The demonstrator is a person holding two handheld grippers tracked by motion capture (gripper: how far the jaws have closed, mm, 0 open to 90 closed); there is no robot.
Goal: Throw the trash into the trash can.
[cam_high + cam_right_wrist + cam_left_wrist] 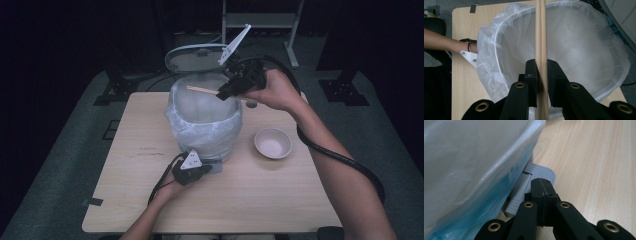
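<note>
- The right gripper pinches a pair of wooden chopsticks between its jaws, the two sticks lying side by side and running straight out over the mouth of the bin.
- The sticks sit above the bin's open top, inside the ring of its rim, with the white liner bag below them; nothing appears to block the drop.
- My judgement: the step in hand is dropping the chopsticks into the bin. To do it well, tip the free ends down toward the bin's middle before parting the jaws, so the sticks slide in rather than bridge the rim.
- The left gripper, jaws pressed together with nothing between them, bears down on the grey pedal at the foot of the bin, on the person's side.
- The lid stands raised behind the bin; the pedal likely holds it up, so pressure there should last until the sticks are in.
- A loose release risks one stick catching the liner's folded edge at the rim.
- A small bowl rests on the table to the right of the bin, apart from it.
</note>
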